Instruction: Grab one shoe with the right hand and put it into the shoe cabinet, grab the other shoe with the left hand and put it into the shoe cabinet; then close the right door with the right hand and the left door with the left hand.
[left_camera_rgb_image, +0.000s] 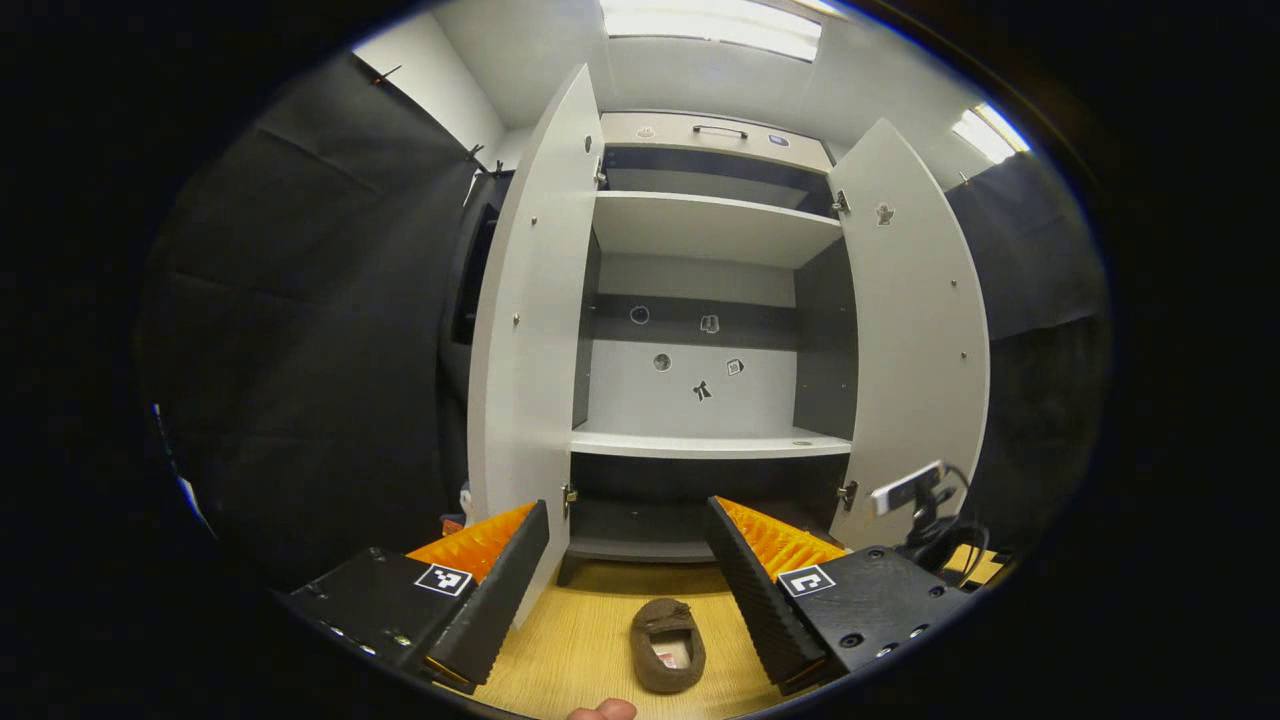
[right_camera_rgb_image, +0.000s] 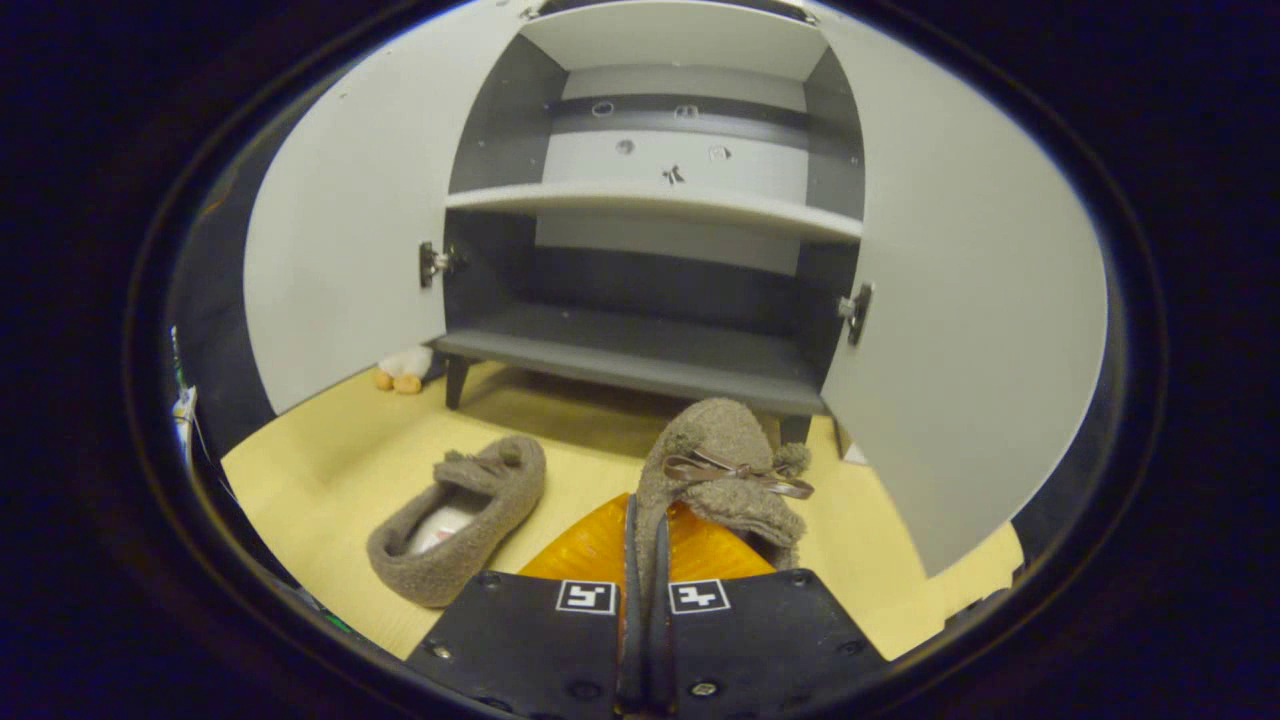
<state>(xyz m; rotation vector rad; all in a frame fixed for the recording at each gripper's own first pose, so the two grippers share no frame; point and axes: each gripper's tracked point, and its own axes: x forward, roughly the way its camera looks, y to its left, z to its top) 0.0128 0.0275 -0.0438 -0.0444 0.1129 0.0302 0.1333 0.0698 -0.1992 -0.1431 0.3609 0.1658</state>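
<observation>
Right gripper view: two brown shoes on show. One shoe (right_camera_rgb_image: 725, 470), the one with a bow, is pinched at its edge between the near-closed fingers of the right gripper (right_camera_rgb_image: 643, 530), held just in front of the shoe cabinet (right_camera_rgb_image: 640, 350). The other shoe (right_camera_rgb_image: 460, 520) lies on the yellow floor (right_camera_rgb_image: 320, 470) to its left. Two doors, both swung open. Left gripper view: the left gripper (left_camera_rgb_image: 630, 570) hangs wide apart and empty above that floor shoe (left_camera_rgb_image: 667, 645), pointed at the cabinet.

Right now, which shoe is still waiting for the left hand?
Start at the open shoe cabinet, then drop to the yellow floor before it. The free shoe lies there on the left, alone; its twin is gripped in the right gripper.
</observation>
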